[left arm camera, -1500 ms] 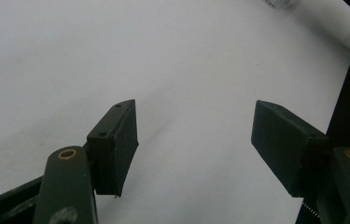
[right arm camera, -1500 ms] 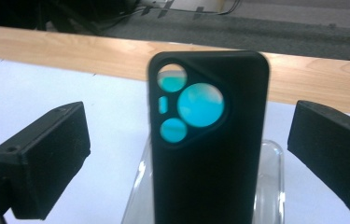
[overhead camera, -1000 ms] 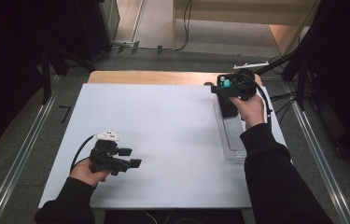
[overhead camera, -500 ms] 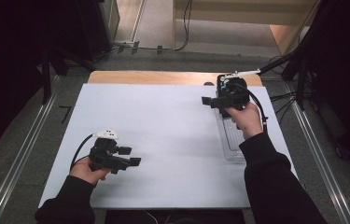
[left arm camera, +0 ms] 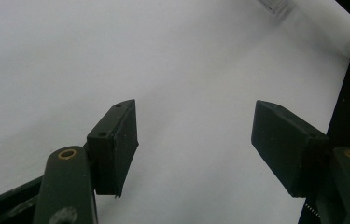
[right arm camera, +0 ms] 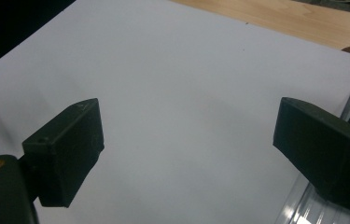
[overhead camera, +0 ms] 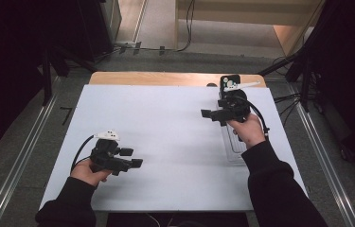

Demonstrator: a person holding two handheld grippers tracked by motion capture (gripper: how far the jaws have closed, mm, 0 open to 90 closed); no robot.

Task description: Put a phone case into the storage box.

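Note:
My left gripper (overhead camera: 132, 158) hovers low over the near left of the white board (overhead camera: 165, 127), held in a hand with a black sleeve. Its jaws stand wide apart with only bare board between them, as the left gripper view (left arm camera: 196, 140) confirms. My right gripper (overhead camera: 211, 111) is at the far right of the board and points left, beside the far end of a clear plastic tray (overhead camera: 234, 149). Its jaws have just been closing. They remain apart with nothing between them (right arm camera: 186, 140).
The clear tray (right arm camera: 312, 205) lies along the board's right side, partly under the right hand. A strip of wooden table (overhead camera: 165, 78) shows beyond the board's far edge, with a small dark round thing (overhead camera: 211, 85) on it. Dark floor, metal rails and cables surround the table.
The right gripper has moved from the far right corner toward the person and a little left, lower over the board. The left hand and its gripper have stayed in place.

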